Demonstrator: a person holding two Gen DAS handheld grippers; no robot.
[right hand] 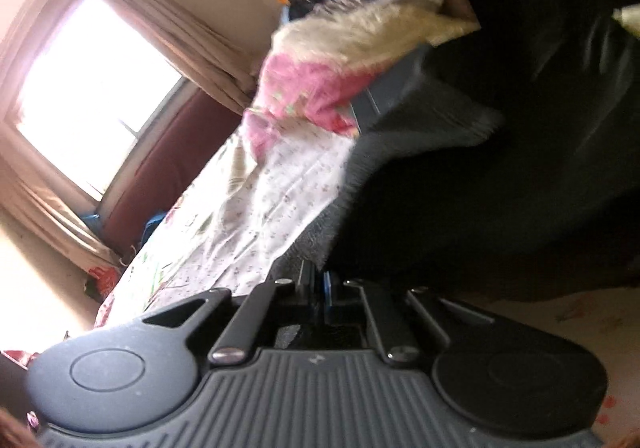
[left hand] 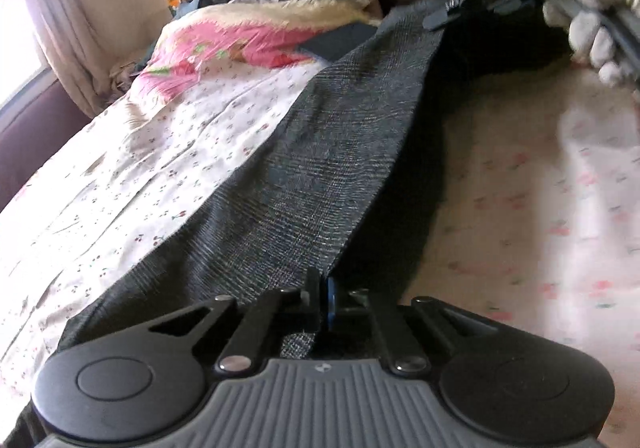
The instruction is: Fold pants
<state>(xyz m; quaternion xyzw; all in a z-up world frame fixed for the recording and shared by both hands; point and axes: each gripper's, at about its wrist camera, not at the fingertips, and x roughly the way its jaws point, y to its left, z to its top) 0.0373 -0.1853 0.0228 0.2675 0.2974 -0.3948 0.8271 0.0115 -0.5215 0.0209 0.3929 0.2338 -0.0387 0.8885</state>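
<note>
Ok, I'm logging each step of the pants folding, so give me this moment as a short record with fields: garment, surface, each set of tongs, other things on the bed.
garment: dark grey pants, stretched between both tongs
surface: bed sheet, white with small cherry print
left tongs: shut on the pants' edge
right tongs: shut on the pants' far end, held by a gloved hand
other: pink floral pillow by the headboard

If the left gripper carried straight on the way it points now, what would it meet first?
The left gripper is already shut on the dark pants, so that stretched fabric lies directly ahead. Farther along sits the right gripper, also shut on the cloth, though depth is hard to judge.
</note>
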